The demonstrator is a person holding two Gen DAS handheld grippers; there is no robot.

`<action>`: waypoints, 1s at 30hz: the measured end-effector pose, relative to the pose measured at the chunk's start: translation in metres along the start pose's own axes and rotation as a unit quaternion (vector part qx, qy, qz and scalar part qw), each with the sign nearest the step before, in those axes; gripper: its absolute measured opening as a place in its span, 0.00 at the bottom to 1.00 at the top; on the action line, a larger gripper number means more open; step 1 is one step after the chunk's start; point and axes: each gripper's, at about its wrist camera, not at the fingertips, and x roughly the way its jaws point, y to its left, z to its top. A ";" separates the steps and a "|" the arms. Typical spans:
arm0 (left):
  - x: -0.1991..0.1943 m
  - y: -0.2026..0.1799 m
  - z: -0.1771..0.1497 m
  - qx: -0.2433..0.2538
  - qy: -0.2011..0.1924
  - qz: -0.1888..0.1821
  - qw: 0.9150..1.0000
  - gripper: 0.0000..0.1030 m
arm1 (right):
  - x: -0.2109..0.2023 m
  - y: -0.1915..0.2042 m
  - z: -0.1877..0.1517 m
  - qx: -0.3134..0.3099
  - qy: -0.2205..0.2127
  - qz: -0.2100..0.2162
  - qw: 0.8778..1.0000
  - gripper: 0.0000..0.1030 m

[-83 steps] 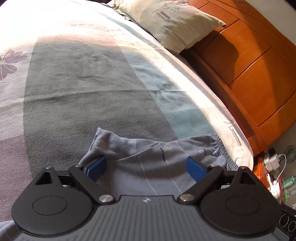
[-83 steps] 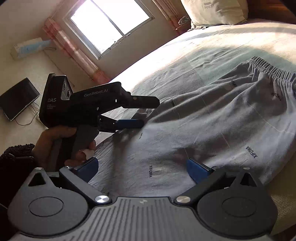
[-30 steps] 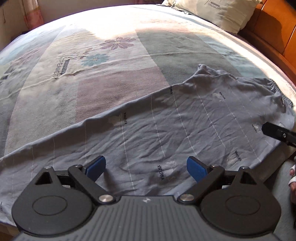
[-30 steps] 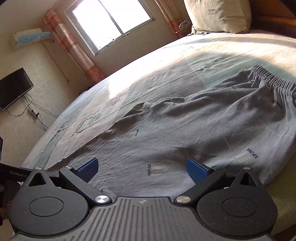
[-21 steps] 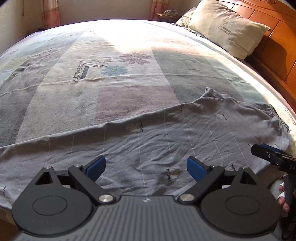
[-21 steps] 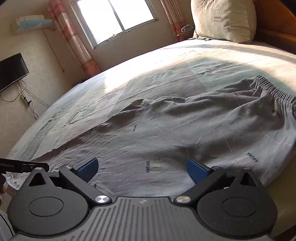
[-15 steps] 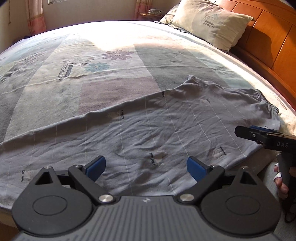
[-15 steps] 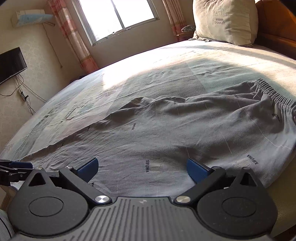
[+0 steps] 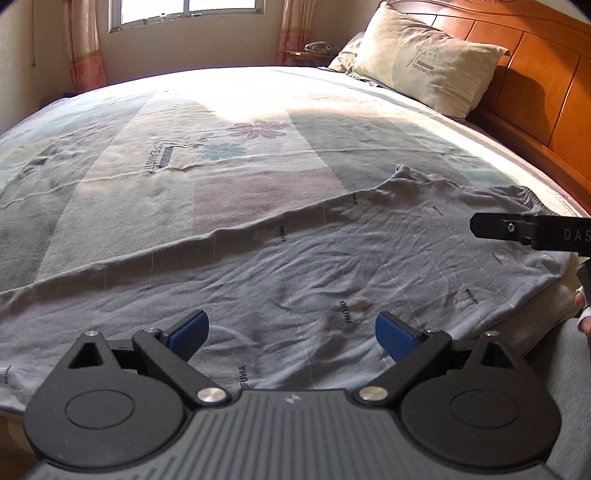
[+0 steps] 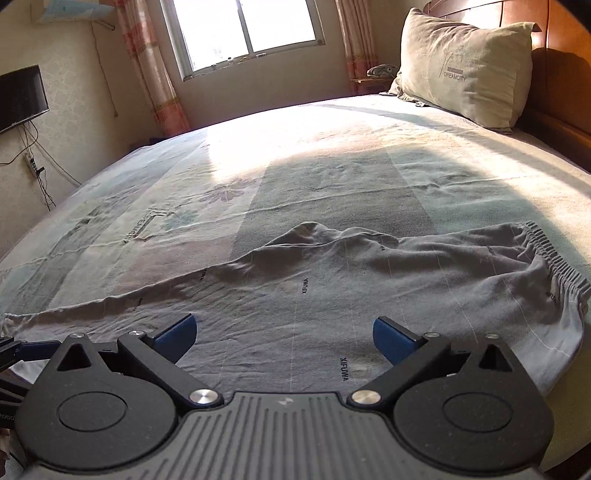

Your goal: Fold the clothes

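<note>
Trousers: grey trousers (image 9: 314, 258) printed with small dark lettering lie spread flat along the near edge of the bed (image 9: 184, 122), elastic waistband (image 10: 554, 258) toward the wooden headboard (image 9: 535, 74), leg running out to the left.
Left hand-held gripper (image 9: 291, 332): released, blue-padded jaws wide apart, hovering over the middle of the trousers with nothing between them.
Right hand-held gripper (image 10: 284, 334): also released, jaws spread, above the fabric near the seat; in the left wrist view its black body reaches in just beside the waistband.
Bed: patchwork sheet with flower prints, strong sunlight across the far half.
Pillow (image 10: 469, 66): beige, propped against the headboard.
Room: window (image 10: 243, 29) with pink curtains, a dark television (image 10: 22, 96) on the left wall.
</note>
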 end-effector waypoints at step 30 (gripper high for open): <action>0.021 0.062 0.032 -0.105 -0.046 -0.060 0.992 0.98 | 0.029 0.039 -0.070 -0.113 -0.081 -0.015 0.990 1.00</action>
